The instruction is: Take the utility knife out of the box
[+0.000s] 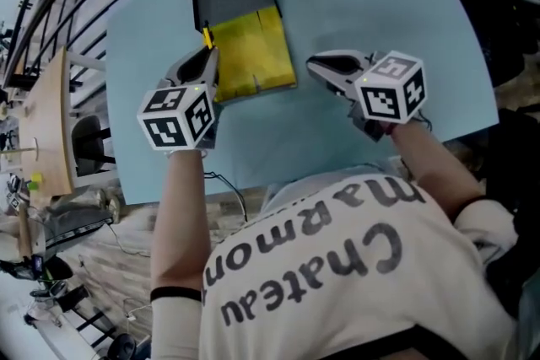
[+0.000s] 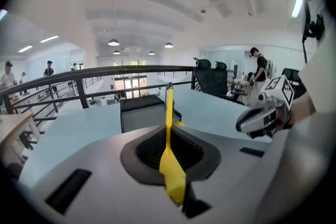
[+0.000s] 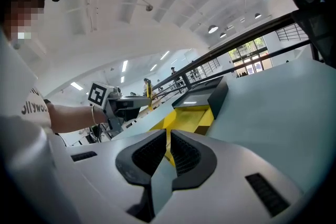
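head view: left gripper [image 1: 205, 56] is pinching the yellow utility knife [image 1: 207, 36] right at the left edge of the box [image 1: 245, 21]; right gripper [image 1: 314, 63] is off to the side over the table [image 1: 380, 4]; left gripper view: jaws clamped on the knife's thin body; right gripper view: jaws nearly together, nothing in them

utility knife [image 2: 169, 113]: slim, yellow, on edge, pinched in left gripper [image 1: 205, 56].
box [image 1: 253, 55]: black-yellow, open, flat, near worktop's far edge.
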`<action>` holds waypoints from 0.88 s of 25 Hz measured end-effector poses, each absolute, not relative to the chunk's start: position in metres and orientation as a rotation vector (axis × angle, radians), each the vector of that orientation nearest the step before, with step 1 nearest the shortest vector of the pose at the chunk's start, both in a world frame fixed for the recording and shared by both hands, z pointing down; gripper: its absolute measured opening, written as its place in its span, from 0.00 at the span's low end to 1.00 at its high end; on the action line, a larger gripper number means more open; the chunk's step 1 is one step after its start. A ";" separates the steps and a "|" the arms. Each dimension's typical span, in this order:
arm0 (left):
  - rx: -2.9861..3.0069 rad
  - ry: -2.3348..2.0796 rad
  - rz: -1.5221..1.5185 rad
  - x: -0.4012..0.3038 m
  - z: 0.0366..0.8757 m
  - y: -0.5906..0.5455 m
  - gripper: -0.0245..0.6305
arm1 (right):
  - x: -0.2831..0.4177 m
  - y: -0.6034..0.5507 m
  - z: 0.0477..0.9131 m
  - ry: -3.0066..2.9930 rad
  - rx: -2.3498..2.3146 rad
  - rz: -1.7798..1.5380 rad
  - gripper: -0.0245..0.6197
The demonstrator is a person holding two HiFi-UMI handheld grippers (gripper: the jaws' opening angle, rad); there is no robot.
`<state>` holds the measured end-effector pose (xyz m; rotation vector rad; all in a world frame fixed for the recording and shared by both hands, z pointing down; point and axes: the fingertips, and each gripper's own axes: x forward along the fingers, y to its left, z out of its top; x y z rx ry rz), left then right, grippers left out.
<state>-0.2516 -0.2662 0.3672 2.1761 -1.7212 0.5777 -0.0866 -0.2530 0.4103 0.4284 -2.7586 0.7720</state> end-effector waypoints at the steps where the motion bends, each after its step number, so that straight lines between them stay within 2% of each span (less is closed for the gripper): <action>1: 2.203 -1.738 0.505 -0.249 0.353 -0.263 0.08 | -0.088 -0.251 0.406 -2.759 0.422 0.761 0.11; 5: 2.352 -1.777 0.309 -0.235 0.306 -0.243 0.08 | -0.103 -0.241 0.395 -2.765 0.385 0.731 0.11; 12: 2.354 -1.682 0.164 -0.213 0.305 -0.201 0.08 | -0.117 -0.223 0.403 -2.742 0.331 0.741 0.11; 22: 2.303 -1.704 0.287 -0.216 0.327 -0.086 0.08 | -0.150 -0.136 0.402 -2.709 0.295 0.784 0.11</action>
